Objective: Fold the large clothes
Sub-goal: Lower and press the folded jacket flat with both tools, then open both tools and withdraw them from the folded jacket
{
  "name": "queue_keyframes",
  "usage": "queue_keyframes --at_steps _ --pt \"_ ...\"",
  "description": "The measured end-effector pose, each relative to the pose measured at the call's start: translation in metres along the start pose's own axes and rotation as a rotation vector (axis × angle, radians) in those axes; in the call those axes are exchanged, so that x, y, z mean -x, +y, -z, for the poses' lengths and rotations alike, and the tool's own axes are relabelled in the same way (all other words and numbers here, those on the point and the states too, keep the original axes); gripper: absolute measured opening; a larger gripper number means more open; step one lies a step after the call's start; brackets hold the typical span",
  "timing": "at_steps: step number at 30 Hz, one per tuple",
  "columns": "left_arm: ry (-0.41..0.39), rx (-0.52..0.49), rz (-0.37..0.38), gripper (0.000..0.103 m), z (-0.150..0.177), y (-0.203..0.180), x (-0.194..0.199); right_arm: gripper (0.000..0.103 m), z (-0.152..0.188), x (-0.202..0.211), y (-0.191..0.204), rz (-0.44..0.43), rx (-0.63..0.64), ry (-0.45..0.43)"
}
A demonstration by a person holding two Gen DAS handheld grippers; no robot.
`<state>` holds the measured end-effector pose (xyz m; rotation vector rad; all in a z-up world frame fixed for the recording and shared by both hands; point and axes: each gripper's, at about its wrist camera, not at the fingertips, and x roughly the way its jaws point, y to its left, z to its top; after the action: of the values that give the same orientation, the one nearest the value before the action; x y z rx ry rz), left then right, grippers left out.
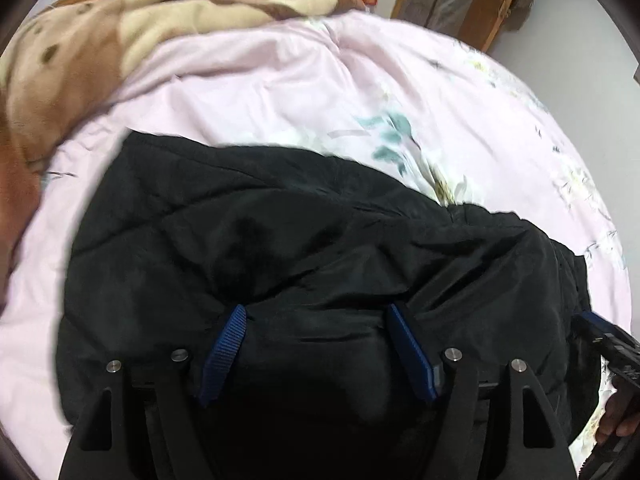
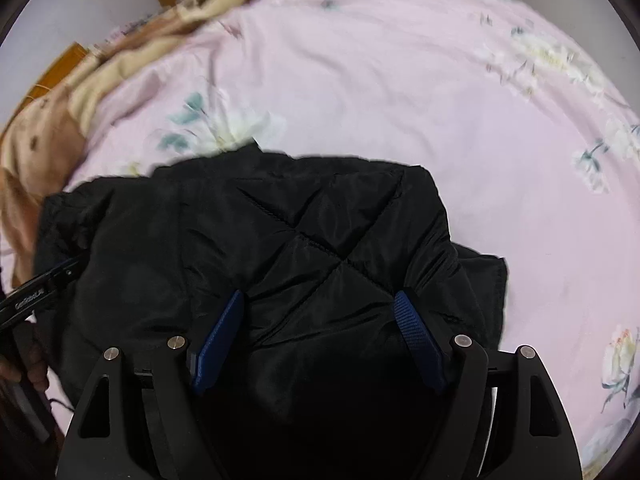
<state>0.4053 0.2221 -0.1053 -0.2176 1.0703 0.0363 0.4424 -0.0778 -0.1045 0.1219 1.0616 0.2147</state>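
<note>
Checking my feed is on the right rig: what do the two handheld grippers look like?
Both match: the left gripper and right gripper each have a black frame with triangular cut-outs, silver round pins, and two blue ribbed finger pads. White lettering, too blurred to read, marks the left gripper's side in the right wrist view.

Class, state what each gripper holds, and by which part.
Nothing: left gripper and right gripper are open above the black quilted jacket.

Pretty clearly someone's bedroom at home: a bed (image 2: 360, 80) with a pink floral sheet, a brown fleece blanket (image 1: 80, 48) bunched at its far edge, wooden furniture (image 1: 472, 0) behind it.
</note>
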Motion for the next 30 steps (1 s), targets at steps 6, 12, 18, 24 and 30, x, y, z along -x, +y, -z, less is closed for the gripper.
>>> queue_keyframes --at_steps 6,12,18,24,30 --pt "-0.091 0.059 -0.061 0.073 0.024 0.054 0.049 0.077 0.048 0.071 0.016 -0.015 0.07 -0.173" --pt "-0.037 0.078 -0.152 0.073 0.052 0.092 0.029 0.077 0.096 0.063 0.023 0.051 0.134 -0.16" --pt "-0.002 0.066 -0.163 0.076 0.055 0.099 -0.01 0.078 0.112 0.013 0.008 0.045 0.116 -0.1" --pt "0.001 0.079 -0.176 0.077 0.052 0.102 -0.012 0.079 0.115 0.001 0.007 0.056 0.133 -0.091" --pt "-0.041 0.124 -0.117 0.076 0.068 0.097 0.032 0.079 0.114 0.049 0.023 0.079 0.133 -0.15"
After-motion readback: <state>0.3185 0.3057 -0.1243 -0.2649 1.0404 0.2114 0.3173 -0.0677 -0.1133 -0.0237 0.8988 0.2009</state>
